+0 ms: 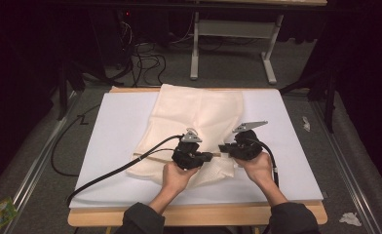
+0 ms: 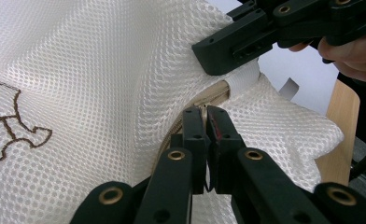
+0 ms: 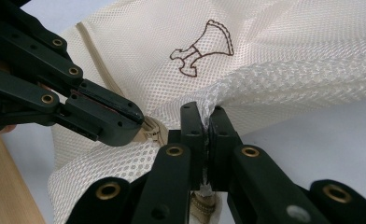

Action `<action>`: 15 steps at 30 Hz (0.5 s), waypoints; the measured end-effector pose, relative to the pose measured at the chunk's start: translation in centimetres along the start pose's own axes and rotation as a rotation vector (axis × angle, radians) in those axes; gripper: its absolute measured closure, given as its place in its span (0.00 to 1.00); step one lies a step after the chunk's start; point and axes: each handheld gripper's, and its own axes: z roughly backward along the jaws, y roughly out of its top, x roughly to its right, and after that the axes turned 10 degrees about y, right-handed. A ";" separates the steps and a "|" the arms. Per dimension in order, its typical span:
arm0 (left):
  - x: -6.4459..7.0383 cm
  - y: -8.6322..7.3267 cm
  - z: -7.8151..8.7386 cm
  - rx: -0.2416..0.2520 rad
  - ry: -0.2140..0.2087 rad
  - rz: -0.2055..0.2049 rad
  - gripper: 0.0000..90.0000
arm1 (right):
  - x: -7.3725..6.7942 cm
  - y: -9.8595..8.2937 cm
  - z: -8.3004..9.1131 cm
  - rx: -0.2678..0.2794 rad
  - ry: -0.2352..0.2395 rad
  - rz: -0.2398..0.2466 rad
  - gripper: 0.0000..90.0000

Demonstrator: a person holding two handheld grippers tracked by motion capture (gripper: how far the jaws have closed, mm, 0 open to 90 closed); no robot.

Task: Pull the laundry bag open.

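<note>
A cream mesh bag with a tan zipper lies on a white board. A brown emblem is printed on the mesh. In the left gripper view, my left gripper is shut on the zipper pull at the bag's near edge. My right gripper is shut on a bunched fold of mesh at the zipper's end. In the high view, the left gripper and the right gripper point at each other, tips almost touching. A hand holds each one.
The board rests on a wooden table whose edge runs along the front. A black cable trails left from the left gripper. Floor cables, a grey table frame and crumpled paper lie beyond the board.
</note>
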 end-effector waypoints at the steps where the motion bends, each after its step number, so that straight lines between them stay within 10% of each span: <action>1: 0.0 0.0 0.0 -0.001 -0.002 0.001 0.97 | 0.0 0.0 0.0 -0.002 0.000 0.002 0.99; 15: -0.2 0.0 0.2 -0.002 -0.010 -0.002 0.97 | 0.4 -0.3 0.5 0.007 0.013 -0.010 0.99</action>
